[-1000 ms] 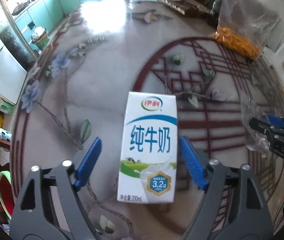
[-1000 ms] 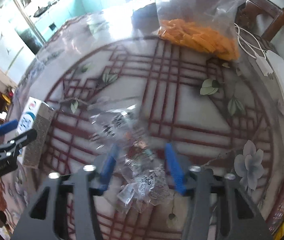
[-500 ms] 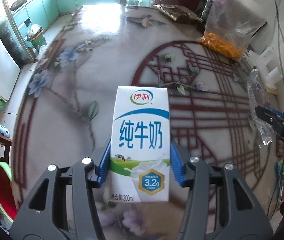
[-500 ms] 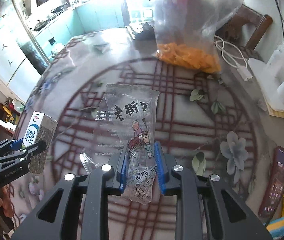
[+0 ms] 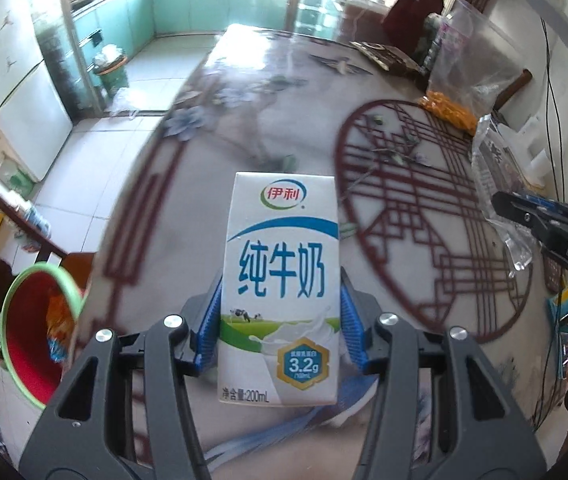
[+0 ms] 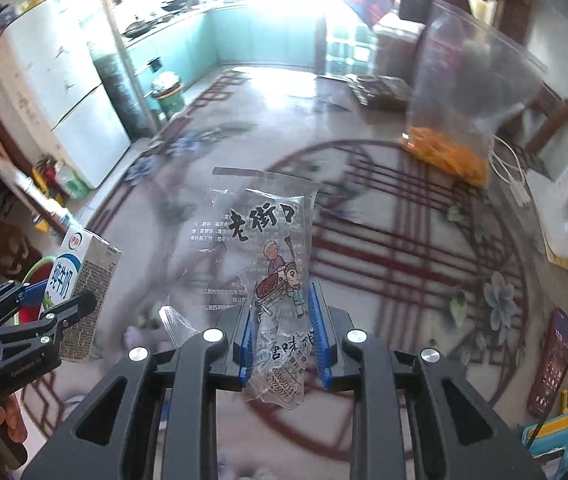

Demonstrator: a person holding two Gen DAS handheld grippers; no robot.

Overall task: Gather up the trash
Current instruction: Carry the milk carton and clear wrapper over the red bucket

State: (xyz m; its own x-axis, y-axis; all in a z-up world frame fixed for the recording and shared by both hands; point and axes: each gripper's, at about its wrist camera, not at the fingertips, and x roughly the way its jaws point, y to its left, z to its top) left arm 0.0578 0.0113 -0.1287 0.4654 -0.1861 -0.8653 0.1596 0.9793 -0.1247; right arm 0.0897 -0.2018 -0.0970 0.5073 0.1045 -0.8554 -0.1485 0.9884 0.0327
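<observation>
- Our left tongs (image 5: 280, 332) clamp the carton (image 5: 280, 276) by its two narrow sides, low on the body; it sits between the pads, clear of the table (image 5: 244, 128).
- We judge the carton stiff and light, likely empty; its flat sides give the pads a sure seat, though a hard squeeze could buckle them.
- The carton stands upright in the tongs, long axis pointing away along the fingers, printed face toward the camera.
- Our right tongs (image 6: 284, 334) are closed on the wrapper (image 6: 268, 264) near its lower end.
- The wrapper is thin clear film: almost weightless, floppy and slick, so we judge the gathered lower part the best hold.
- Its long axis runs up and away from the tongs, the free top leaning slightly left.
- A bin (image 5: 40, 328) with a green rim sits low and left of the left tongs, off the table edge; we take it as the likely drop place.
</observation>
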